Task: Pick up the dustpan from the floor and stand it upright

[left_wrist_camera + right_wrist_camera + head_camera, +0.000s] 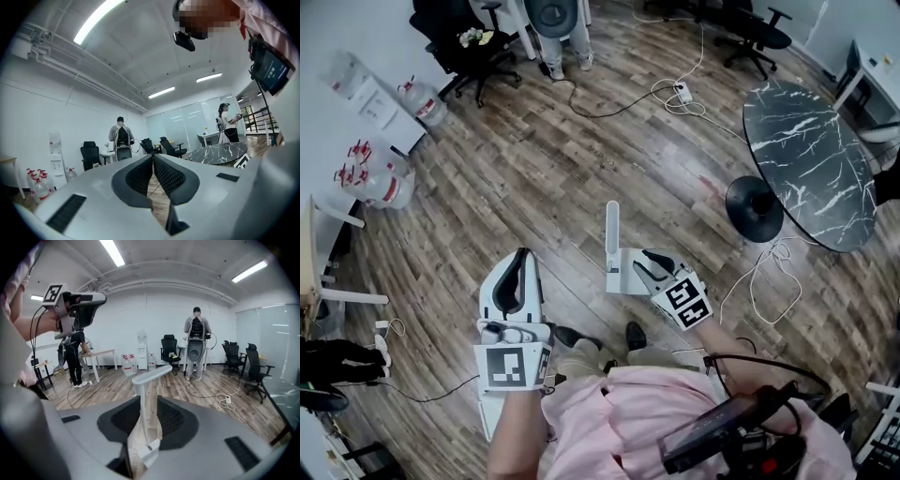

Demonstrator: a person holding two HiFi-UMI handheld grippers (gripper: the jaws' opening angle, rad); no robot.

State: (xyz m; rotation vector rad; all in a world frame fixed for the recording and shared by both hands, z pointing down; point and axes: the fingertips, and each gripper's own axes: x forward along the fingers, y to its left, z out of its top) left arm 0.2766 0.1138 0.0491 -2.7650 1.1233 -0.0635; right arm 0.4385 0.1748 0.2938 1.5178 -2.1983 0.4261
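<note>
Right gripper [648,269] was pinching the dustpan [612,232], left gripper [521,259] pressed together on nothing; best bet was seating its base flat before releasing.

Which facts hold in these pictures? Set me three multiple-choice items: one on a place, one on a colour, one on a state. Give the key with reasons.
1. Where is the dustpan?
A. in the left gripper
B. in the right gripper
C. in neither gripper

2. What colour is the dustpan?
A. white
B. red
C. green

3. How does the left gripper stand?
A. wide open
B. shut on the dustpan
C. shut, with nothing in it

Key:
1 B, since the right gripper view shows the pan clamped between its jaws.
2 A, since both the pan and its handle show white in the head view.
3 C, since the left gripper view shows its jaws meeting at the tips with nothing between them.
</note>
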